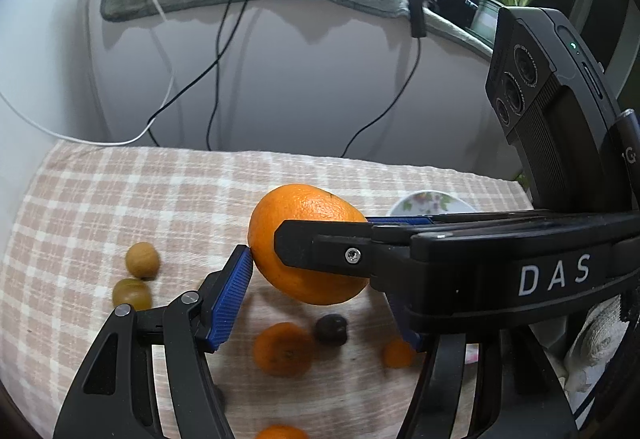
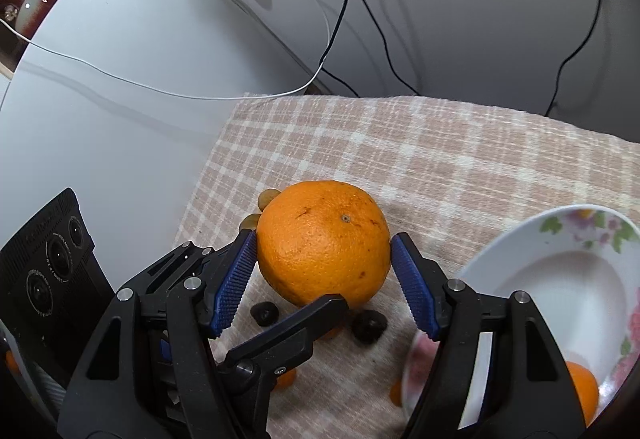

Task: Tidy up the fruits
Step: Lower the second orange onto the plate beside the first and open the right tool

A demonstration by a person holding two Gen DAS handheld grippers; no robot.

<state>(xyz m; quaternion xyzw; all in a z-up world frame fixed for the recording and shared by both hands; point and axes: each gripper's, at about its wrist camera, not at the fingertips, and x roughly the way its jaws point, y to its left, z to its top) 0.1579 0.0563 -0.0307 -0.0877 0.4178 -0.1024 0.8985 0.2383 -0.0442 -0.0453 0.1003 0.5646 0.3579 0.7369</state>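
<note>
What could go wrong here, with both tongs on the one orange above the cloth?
1. The orange is round and pinched by the right tongs and left tongs together; uneven pull could roll it out.
2. A drop would land it among the small fruits on the cloth and scatter them.
3. The bowl sits close to the right tongs, whose far finger could clip its rim.

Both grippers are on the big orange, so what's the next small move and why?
Probably carry the big orange sideways toward the floral dish. Both grippers' jaws pinch it clear of the checked cloth, and the dish already holds another orange fruit.
</note>
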